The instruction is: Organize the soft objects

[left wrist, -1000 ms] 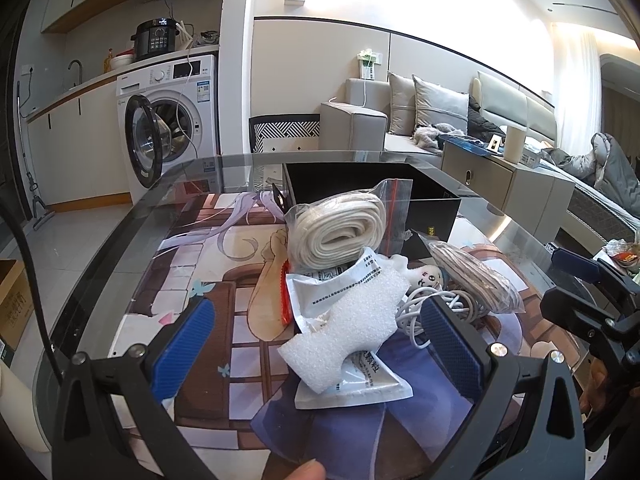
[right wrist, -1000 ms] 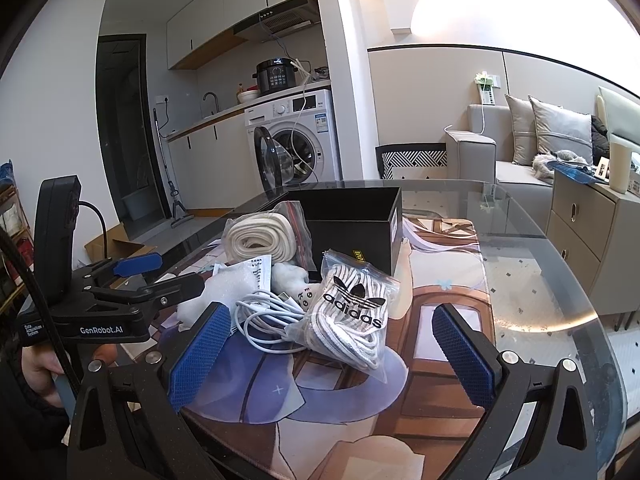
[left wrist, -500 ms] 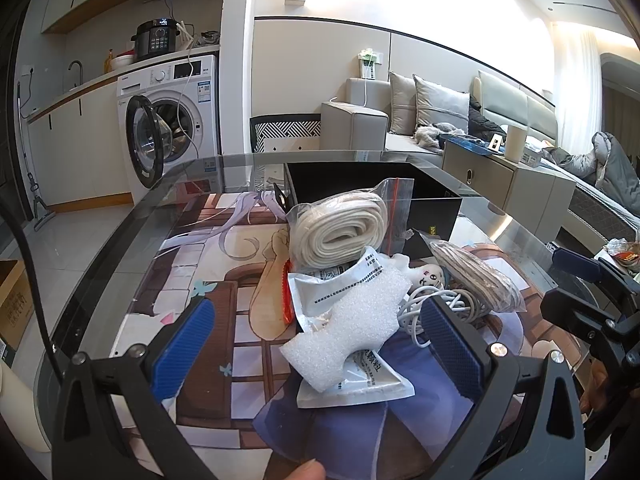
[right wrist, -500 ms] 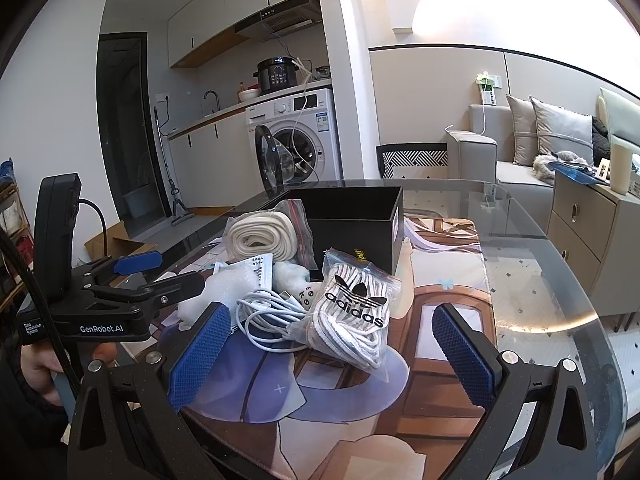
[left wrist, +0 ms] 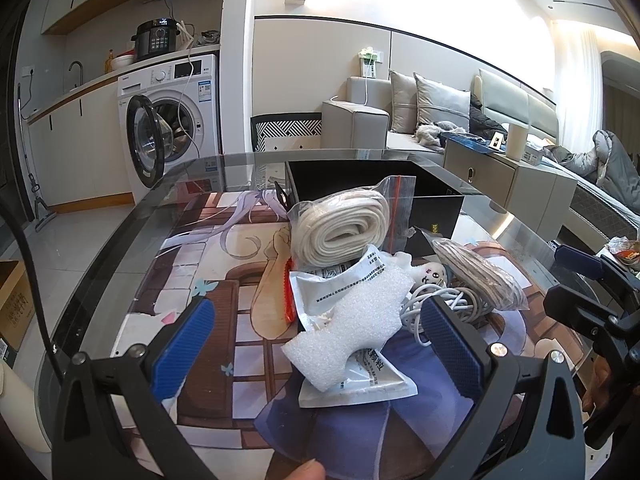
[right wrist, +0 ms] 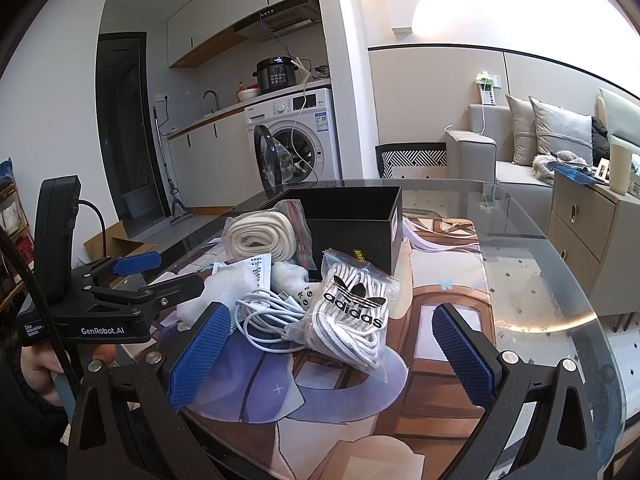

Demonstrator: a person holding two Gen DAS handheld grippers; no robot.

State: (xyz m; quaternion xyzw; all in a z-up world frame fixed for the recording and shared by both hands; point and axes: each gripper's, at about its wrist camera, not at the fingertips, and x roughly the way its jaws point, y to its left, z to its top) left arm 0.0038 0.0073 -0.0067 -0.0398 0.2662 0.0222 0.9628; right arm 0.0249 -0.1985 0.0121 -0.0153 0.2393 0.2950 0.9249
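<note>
A pile of soft things lies on the glass table before an open black box. It holds a bagged cream rope coil, a white foam piece, a white printed pouch, a white cable, a small white plush and a bagged adidas lace bundle. My left gripper is open, just short of the foam. My right gripper is open, near the lace bag. Each gripper shows at the edge of the other's view.
A printed mat covers the table's middle. The table's curved glass edge runs round it. A washing machine with its door open stands beyond, a sofa and a drawer cabinet to the right.
Both grippers have crept slightly closer to the pile; the objects lie as before and both stay open.
</note>
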